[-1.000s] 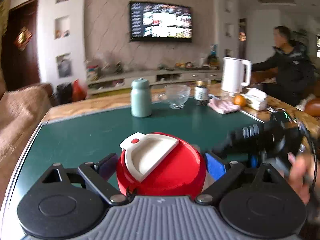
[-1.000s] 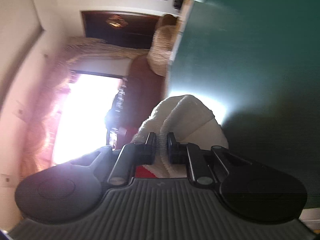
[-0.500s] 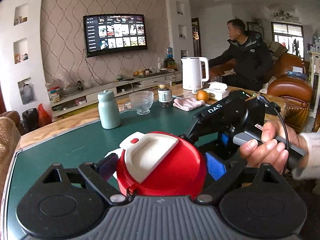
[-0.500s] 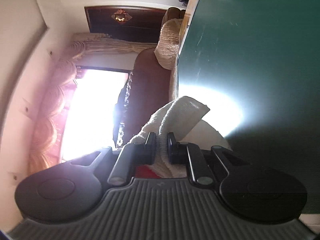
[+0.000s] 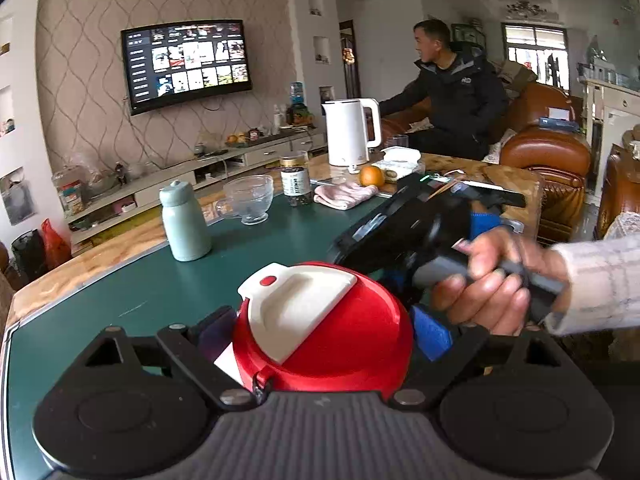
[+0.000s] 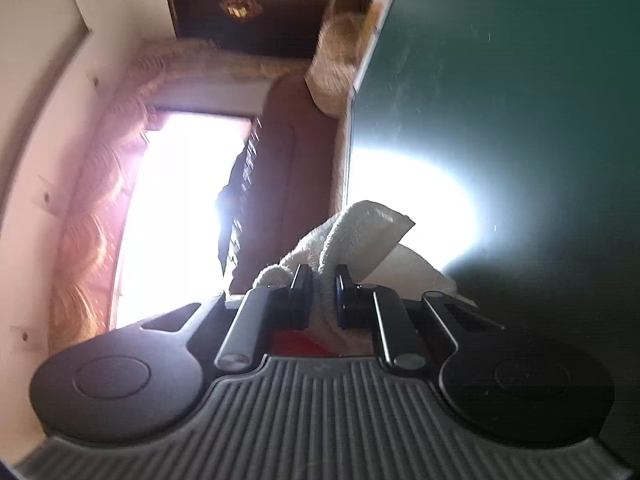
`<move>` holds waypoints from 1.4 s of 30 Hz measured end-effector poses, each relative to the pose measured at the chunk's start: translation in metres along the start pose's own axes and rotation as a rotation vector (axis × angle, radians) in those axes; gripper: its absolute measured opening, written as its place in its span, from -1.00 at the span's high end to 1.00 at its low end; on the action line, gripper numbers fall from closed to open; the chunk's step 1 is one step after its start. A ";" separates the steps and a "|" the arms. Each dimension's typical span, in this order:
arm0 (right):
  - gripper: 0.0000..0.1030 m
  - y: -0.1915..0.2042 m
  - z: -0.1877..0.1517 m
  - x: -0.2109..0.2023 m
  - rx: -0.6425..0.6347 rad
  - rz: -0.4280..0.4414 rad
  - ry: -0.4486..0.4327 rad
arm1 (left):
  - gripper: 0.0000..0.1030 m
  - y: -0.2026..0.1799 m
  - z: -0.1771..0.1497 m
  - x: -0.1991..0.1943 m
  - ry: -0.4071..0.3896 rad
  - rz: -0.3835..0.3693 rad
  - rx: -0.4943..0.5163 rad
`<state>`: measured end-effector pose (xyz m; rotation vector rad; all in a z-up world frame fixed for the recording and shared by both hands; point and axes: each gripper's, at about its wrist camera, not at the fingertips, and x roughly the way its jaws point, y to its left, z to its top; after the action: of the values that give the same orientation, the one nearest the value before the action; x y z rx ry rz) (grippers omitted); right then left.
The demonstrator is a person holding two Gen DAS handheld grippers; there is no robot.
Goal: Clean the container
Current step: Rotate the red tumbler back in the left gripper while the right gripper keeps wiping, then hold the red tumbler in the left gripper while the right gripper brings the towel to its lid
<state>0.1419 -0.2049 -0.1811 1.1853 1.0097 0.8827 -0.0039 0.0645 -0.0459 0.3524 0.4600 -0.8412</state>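
Your left gripper (image 5: 322, 332) is clamped on the container (image 5: 324, 340) — a red-lidded vessel with a white flip cap, seen from above the lid. Its blue pads press on either side just below the lid. The container is held over the near part of the green table (image 5: 120, 280), close to the near edge; whether its base rests on the surface cannot be told, since the lid hides everything below it. The long axis runs away from the camera, downward toward the table, so the lid faces you and the body is out of sight.

Your right gripper (image 6: 323, 292) is closed on a folded white cloth (image 6: 360, 236), the fabric pinched between the two pads and sticking out forward. In the left wrist view the right gripper (image 5: 404, 236) sits just to the right of the container and slightly beyond it, turned on its side, your right hand (image 5: 484, 296) around its handle. A sliver of red shows beneath the jaws in the right wrist view — probably the lid directly under the cloth, though contact cannot be confirmed.

Assessment: the cloth lies to the container's right flank. The wipe depends on bringing it leftward against the container while the left gripper holds firm.

Far-side items — a pale green bottle (image 5: 184, 224), a glass bowl (image 5: 248, 198), a white kettle (image 5: 350, 132) — stand well apart.
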 end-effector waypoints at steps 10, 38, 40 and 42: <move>0.71 -0.021 -0.022 -0.035 0.010 -0.120 -0.013 | -0.99 -0.001 0.004 0.000 0.046 0.119 -0.084; 0.71 -0.027 -0.043 -0.028 0.081 -0.057 -0.041 | -0.90 -0.015 -0.006 -0.004 -0.034 0.264 -0.155; 0.71 -0.030 -0.046 -0.026 0.068 -0.112 -0.034 | -0.90 -0.015 -0.007 -0.004 -0.036 0.242 -0.142; 0.71 -0.028 -0.045 -0.030 0.091 -0.066 -0.036 | -0.90 -0.015 -0.007 -0.004 -0.036 0.230 -0.130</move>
<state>0.0901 -0.2234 -0.2075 1.2330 1.0628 0.7685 -0.0192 0.0607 -0.0515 0.2635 0.4299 -0.5901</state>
